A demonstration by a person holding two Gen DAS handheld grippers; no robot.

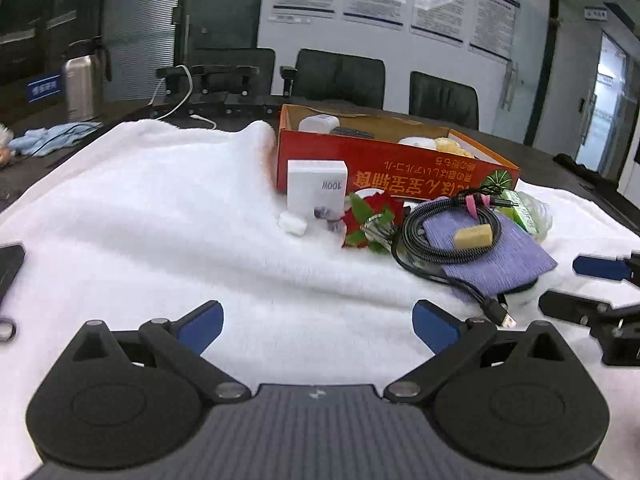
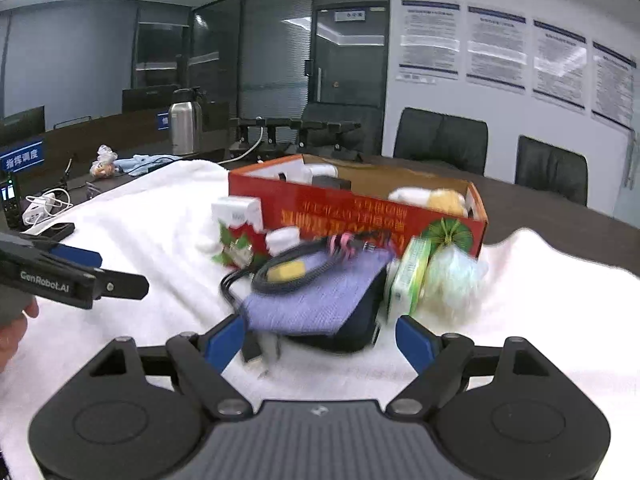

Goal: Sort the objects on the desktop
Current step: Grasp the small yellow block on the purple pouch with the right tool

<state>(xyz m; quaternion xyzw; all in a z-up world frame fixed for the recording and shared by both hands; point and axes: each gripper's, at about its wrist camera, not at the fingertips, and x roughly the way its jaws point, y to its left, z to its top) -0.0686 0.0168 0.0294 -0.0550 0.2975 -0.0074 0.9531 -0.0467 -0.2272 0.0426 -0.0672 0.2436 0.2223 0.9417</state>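
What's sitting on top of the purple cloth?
A coiled black cable and a small yellowish block lie on the purple cloth. Something dark sits underneath; the cloth mostly covers it.

white charger box (image 1: 316, 188): "100W" (upside down) | left gripper (image 2: 76, 276) arm: "GenRobot.AI"

Meeting room — dark chairs (image 1: 340, 76) behind a dark table (image 2: 560, 216), posters (image 2: 496, 46) on white wall.

Black hand-held gripper (image 1: 318, 322) bodies, blue finger pads (image 1: 202, 326), silver pivot screws.
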